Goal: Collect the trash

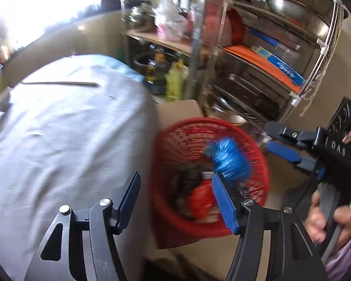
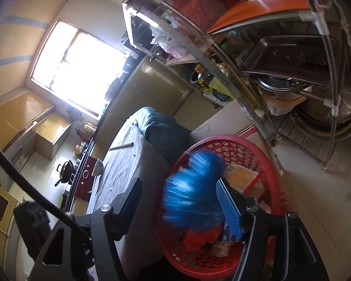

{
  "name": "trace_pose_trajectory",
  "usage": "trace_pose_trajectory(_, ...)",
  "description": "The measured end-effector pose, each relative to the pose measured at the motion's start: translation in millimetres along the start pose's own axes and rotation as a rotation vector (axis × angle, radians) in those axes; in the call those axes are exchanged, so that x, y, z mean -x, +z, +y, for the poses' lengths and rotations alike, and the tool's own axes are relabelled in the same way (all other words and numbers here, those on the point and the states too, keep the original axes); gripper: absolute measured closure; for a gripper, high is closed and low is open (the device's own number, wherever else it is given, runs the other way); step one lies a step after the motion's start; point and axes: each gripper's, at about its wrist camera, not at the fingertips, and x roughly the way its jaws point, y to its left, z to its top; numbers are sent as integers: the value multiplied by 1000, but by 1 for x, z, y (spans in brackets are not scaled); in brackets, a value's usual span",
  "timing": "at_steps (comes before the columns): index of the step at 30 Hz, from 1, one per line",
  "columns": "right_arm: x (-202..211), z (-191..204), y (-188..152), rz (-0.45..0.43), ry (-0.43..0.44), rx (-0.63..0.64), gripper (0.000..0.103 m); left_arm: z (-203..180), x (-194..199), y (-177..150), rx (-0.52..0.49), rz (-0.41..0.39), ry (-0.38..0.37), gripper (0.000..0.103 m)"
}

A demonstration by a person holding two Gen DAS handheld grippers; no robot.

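Two hand-held grippers are seen above a red basket (image 1: 262, 164) in a narrow kitchen lit by a bright window (image 2: 74, 68). At the left, a desk (image 1: 65, 126) is covered by a wrinkled grey cloth, on which a thin dark stick (image 1: 58, 83) is laid. Just beside the desk, on a pale tiled floor (image 2: 316, 199), the round basket of open plastic lattice is set, with a cardboard box (image 1: 175, 111) behind it. A fluffy blue bundle of trash (image 1: 229, 159), blurred, is seen over the basket's opening, and red and brown scraps are lying inside. To the right, a metal rack (image 1: 264, 53) is loaded with steel trays, bowls and an orange board. The left hand-held gripper (image 1: 175, 201) is held with its jaws apart and nothing pressed between them. The right hand-held gripper (image 2: 180, 201) is likewise spread; the blue bundle lies between its fingers, and no pad can be seen pressing on it.
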Motion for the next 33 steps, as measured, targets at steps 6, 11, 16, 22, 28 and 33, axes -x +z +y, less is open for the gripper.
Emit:
trace_pose_trajectory(6, 0, 32, -7, -4, 30, 85, 34, 38, 54, -23, 19, -95, 239, 34)
trace_pose_trajectory(11, -2, 72, -19, 10, 61, 175, 34, 71, 102, -45, 93, -182, 366, 20)
trace_pose_trajectory(16, -6, 114, -35, 24, 83, 273, 34, 97, 141, -62, 164, -245, 433, 18)
trace_pose_trajectory(22, -6, 161, -59, 37, 83, 383, 34, 120, 172, -78, 219, -297, 492, 16)
trace_pose_trajectory(28, -1, 192, -82, 33, 59, 484, 34, 134, 191, -88, 265, -315, 521, 16)
trace_pose_trajectory(33, 12, 210, -98, 13, 28, 559, 33, 139, 208, -96, 293, -334, 556, 16)
